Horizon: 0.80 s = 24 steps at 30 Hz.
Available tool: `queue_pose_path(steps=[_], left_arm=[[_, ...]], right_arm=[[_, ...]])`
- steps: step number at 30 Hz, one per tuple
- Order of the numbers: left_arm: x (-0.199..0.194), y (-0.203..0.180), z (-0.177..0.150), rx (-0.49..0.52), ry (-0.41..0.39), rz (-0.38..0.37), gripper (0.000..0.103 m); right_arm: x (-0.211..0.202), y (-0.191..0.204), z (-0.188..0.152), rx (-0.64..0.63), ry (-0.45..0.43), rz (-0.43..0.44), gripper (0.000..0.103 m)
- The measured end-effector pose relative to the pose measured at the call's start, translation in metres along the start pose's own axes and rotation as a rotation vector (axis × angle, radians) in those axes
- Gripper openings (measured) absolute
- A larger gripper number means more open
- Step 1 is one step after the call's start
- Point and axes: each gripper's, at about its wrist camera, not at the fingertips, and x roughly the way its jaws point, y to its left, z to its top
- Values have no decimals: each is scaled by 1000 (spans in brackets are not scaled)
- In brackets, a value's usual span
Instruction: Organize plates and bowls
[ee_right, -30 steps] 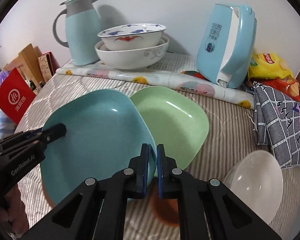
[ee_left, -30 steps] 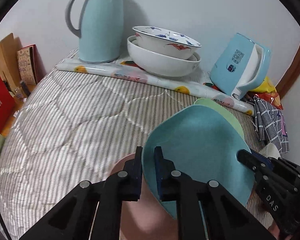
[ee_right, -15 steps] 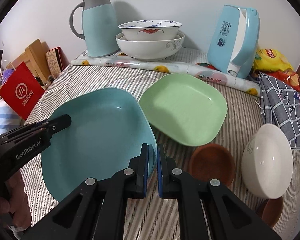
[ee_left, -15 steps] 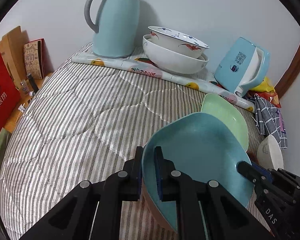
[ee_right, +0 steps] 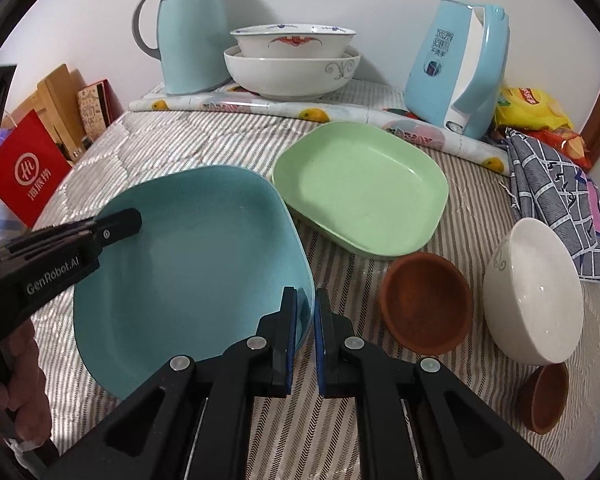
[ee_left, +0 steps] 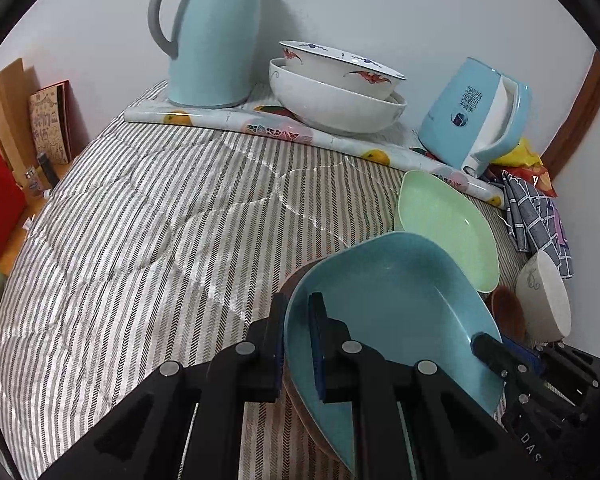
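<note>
A blue square plate (ee_right: pixel 196 264) is held between both grippers, above the striped cloth. My left gripper (ee_left: pixel 298 312) is shut on its left rim and shows in the right wrist view (ee_right: pixel 120 222). My right gripper (ee_right: pixel 306 308) is shut on its right rim and shows in the left wrist view (ee_left: pixel 488 346). A brown plate (ee_left: pixel 296 280) lies partly hidden under the blue one. A green square plate (ee_right: pixel 360 188) lies just beyond. A brown bowl (ee_right: pixel 426 304), a white bowl (ee_right: pixel 534 292) and a small brown bowl (ee_right: pixel 548 396) stand to the right.
At the back stand a blue thermos jug (ee_right: pixel 188 28), two stacked white bowls (ee_right: pixel 292 60) and a blue kettle (ee_right: pixel 456 68) on a fruit-print mat (ee_left: pixel 204 116). A checked cloth (ee_right: pixel 560 196) and snack bags (ee_right: pixel 532 112) lie right. A red bag (ee_right: pixel 24 168) stands left.
Both grippers have pulled back and up with the blue plate. It no longer overlaps the green plate, and the bowls on the right have come into view.
</note>
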Motion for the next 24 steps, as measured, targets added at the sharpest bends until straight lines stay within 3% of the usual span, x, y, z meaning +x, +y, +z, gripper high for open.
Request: queue_pose_path(steps=[7,18,21,24], left_arm=[[7,-2,0,18,1,11,11],[7,-6,2,44,3,22,12],[7,-7,1,47,12,14,20],[5,-12,-1,56,16,3,31]], right_arm=[[8,4,-2,-20,5,-35,9],[15,8,-3,-60,10,-47,18],[15,8,-4,-62,11,-52,31],[14,7,-5,-63,7,-52,34]])
